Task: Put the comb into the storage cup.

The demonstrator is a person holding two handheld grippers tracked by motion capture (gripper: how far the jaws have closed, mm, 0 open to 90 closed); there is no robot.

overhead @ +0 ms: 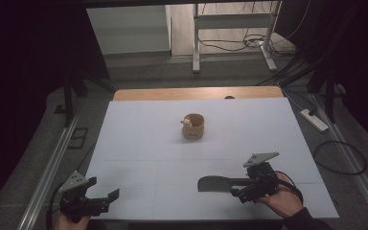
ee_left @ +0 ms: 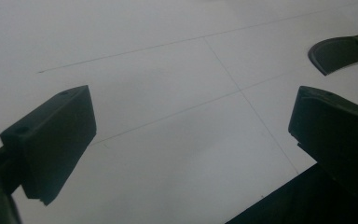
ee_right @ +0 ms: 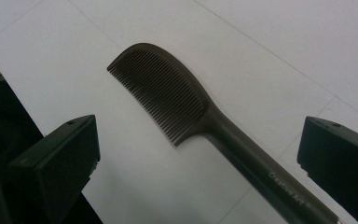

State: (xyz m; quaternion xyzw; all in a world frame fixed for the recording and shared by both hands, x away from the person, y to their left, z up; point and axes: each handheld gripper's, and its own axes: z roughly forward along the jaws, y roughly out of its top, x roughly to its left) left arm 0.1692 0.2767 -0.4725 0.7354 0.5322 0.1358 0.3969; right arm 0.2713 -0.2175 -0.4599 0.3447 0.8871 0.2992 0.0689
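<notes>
A dark comb lies flat on the white board at the front right, teeth toward the front edge. Its handle runs back between the jaws of my right gripper, which stands open astride it without touching it. In the right gripper view the comb head lies just ahead of my right gripper. My left gripper is open at the front left corner, nothing between its fingers. From there the comb head shows far off at the upper right.
A small round wooden cup with a pale little figure in it stands near the middle of the board. Beyond the board's far side a wooden table edge shows. The floor has a power strip and cables at the right.
</notes>
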